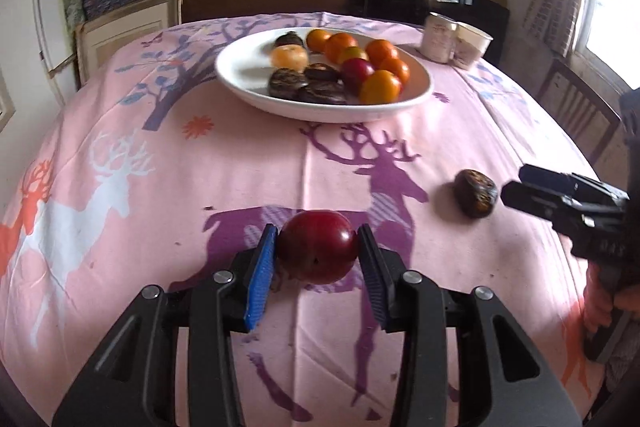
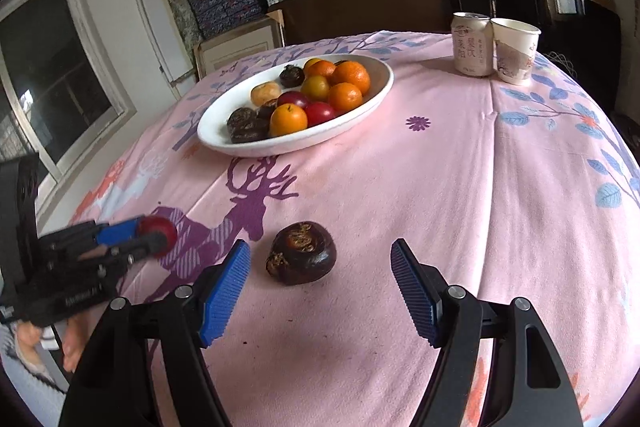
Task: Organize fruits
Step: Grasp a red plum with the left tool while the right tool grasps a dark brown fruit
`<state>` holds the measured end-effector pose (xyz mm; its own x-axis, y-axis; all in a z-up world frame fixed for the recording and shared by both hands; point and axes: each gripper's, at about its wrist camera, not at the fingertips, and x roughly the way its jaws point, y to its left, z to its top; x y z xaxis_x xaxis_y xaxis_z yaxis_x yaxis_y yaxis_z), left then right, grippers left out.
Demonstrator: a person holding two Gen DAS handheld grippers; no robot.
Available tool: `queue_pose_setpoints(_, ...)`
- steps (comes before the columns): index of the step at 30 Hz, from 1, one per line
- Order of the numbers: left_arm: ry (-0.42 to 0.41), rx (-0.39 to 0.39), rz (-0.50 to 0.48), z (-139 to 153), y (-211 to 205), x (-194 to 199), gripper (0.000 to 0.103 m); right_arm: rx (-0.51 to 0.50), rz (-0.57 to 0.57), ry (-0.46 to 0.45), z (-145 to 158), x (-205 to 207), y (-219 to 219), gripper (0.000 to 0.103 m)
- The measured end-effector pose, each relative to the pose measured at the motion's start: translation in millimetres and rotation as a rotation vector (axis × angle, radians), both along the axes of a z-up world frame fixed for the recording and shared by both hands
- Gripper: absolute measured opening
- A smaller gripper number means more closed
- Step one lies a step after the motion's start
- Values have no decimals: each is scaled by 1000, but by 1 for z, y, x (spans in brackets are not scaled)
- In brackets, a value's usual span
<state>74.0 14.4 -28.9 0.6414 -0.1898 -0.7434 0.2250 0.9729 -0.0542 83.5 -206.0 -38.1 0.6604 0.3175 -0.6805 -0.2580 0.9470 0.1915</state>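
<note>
Fruits: white oval ceramic dish [image 1: 248, 67] near worktop's [image 2: 460, 187] far edge holds orange mandarins [image 1: 380, 87], red plums [image 1: 356, 71], dark brown water chestnuts [image 1: 286, 83]. Left hand-held gripper [image 1: 318, 247] pinches a glossy dark-red plum [image 1: 318, 251] near the front edge. Right hand-held gripper [image 2: 320, 283] spread, flanking a loose dark brown water chestnut [image 2: 302, 253], not touching.

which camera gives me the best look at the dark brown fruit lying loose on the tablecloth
The right wrist view: the dark brown fruit lies close and sharp between the open right gripper jaws. The left wrist view shows it smaller, off to the right.
</note>
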Motion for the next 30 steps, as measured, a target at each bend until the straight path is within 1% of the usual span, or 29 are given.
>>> queue_pose_setpoints(2, 15, -18, 14, -1, 6, 2, 40, -34, 27, 2, -2, 0, 10, 73)
queue_pose_setpoints(7, 3, 37, 5, -4, -2, 1, 41, -71, 43, 53, -11, 10, 20, 73)
queue_pose_setpoints(10, 20, 24, -1, -6, -2, 2, 41, -87, 49, 65, -13, 13, 25, 73)
queue_pose_setpoints(11, 25, 23, -4, -7, -2, 3, 42, -94, 50, 70, -14, 14, 27, 69)
queue_pose_setpoints(12, 28, 26, -5, -7, -3, 3, 44, -105, 47, 76, -15, 15, 28, 61)
queue_pose_setpoints(13, 29, 32, -3, -8, -4, 3, 45, -117, 36, 75, -16, 15, 28, 58)
queue_pose_setpoints(15, 35, 28, -6, -9, -3, 4, 45, -118, 28, 75, -16, 16, 27, 45)
queue_pose_setpoints(18, 52, 19, -18, -12, -4, 6, 45, -112, 29, 73, -15, 16, 26, 44)
queue_pose_setpoints(21, 64, 29, -41, -15, -10, 7, 40, -100, 32, 71, -15, 16, 24, 44)
queue_pose_setpoints(25, 41, 50, -35, -14, -12, 5, 40, -89, 32, 64, -13, 14, 22, 44)
queue_pose_setpoints(30, -20, 66, 3, -4, -8, 0, 40, -83, 31, 46, -10, 11, 21, 44)
